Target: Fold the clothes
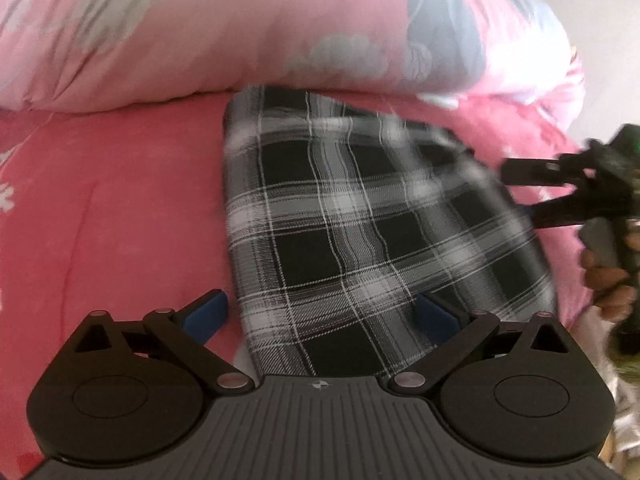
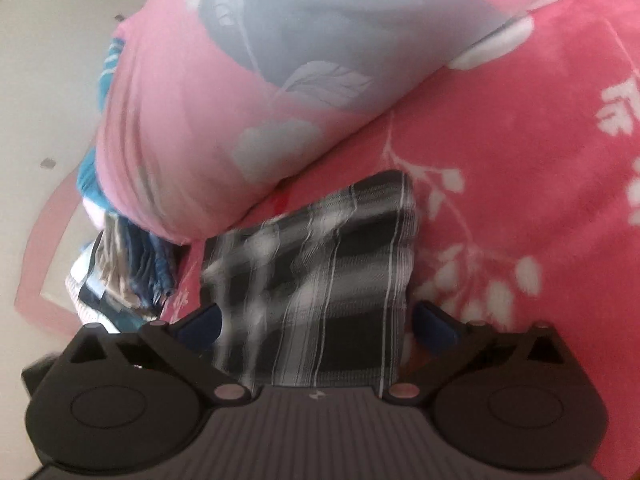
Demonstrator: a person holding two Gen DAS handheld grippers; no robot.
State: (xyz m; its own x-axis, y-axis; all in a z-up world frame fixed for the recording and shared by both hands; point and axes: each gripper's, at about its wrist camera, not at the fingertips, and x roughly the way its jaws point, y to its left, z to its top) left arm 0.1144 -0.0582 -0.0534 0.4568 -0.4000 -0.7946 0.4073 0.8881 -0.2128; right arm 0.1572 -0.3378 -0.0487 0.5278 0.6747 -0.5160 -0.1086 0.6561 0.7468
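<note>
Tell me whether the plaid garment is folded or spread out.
Folded: the plaid garment lies as a compact rectangle with straight edges on the pink bedspread.

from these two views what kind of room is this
Most likely a bedroom, on a bed. A pink floral blanket covers the surface, a rolled pink quilt lies behind the folded plaid garment, and more clothes are heaped at the edge.

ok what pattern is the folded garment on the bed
Black, grey and white plaid on the folded garment; clearest in the left wrist view.
</note>
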